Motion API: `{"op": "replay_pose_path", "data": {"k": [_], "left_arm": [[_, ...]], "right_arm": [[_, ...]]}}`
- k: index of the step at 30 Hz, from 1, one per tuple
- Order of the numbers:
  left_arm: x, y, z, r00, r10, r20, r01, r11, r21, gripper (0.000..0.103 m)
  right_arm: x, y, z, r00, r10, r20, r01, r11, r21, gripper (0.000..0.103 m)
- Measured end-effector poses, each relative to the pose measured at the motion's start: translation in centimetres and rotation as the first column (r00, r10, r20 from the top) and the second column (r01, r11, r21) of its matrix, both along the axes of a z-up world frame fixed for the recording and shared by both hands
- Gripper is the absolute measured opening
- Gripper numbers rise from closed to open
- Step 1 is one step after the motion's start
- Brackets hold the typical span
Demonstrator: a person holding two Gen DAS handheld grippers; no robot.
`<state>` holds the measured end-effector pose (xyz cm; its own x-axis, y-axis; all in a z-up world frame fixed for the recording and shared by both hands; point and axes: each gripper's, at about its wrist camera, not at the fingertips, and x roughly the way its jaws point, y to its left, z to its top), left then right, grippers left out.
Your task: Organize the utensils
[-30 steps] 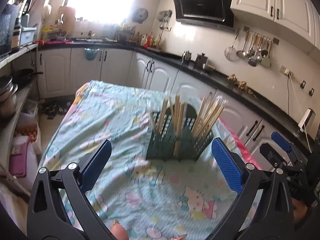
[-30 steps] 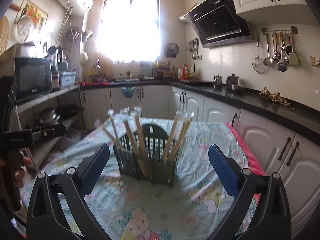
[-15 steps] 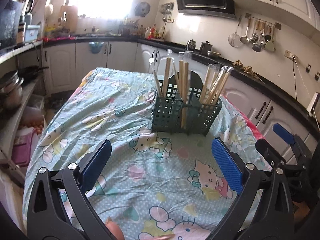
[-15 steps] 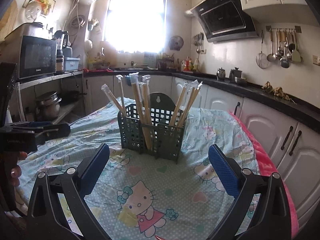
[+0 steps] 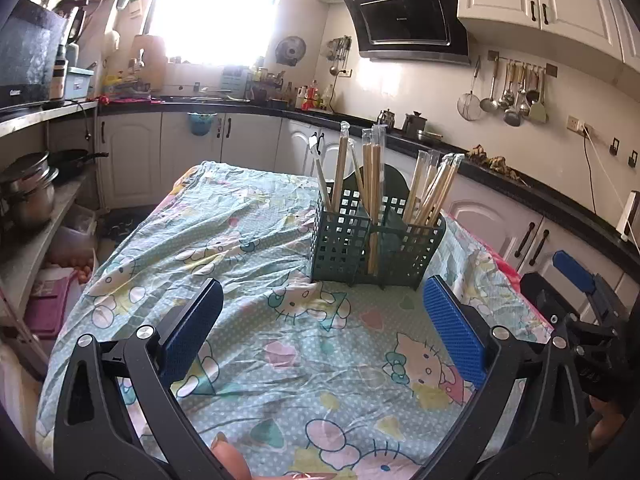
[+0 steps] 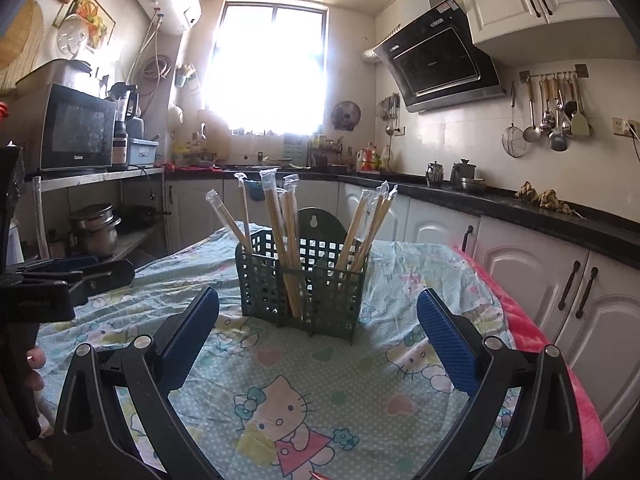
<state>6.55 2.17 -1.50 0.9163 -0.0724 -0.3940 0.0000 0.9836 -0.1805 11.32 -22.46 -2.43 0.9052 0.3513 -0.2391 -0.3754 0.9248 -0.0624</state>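
A dark green lattice utensil basket [image 5: 376,244] [image 6: 300,284] stands upright on the cartoon-print tablecloth [image 5: 248,264] [image 6: 288,392]. Several wrapped wooden chopsticks [image 5: 372,184] [image 6: 280,224] stick up from its compartments. My left gripper [image 5: 320,328] is open and holds nothing, hovering short of the basket. My right gripper [image 6: 318,332] is open too, empty, with the basket a little beyond its blue pads. The right gripper shows at the right edge of the left wrist view, and the left gripper at the left edge of the right wrist view.
Black counters with white cabinets [image 6: 520,264] wrap the room. A shelf with pots [image 5: 28,196] and a microwave [image 6: 76,128] stands left of the table. Ladles hang on the wall [image 5: 508,92]. A pink blanket edge [image 6: 560,360] lines the table's right side.
Both views have shifted: the cameras dropped closer to the table and then settled, so the basket now looks nearer and sharper. Both grippers stayed open and empty.
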Motion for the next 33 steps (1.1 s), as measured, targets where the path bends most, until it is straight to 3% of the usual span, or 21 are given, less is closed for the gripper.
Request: {"op": "replay_pose_path", "data": {"k": [33], "left_arm": [[-0.37, -0.38, 0.35, 1.0, -0.002, 0.021, 0.001, 1.0, 0.009, 0.092]], "right_arm": [[-0.24, 0.37, 0.05, 1.0, 0.004, 0.007, -0.004, 1.0, 0.0, 0.097]]}}
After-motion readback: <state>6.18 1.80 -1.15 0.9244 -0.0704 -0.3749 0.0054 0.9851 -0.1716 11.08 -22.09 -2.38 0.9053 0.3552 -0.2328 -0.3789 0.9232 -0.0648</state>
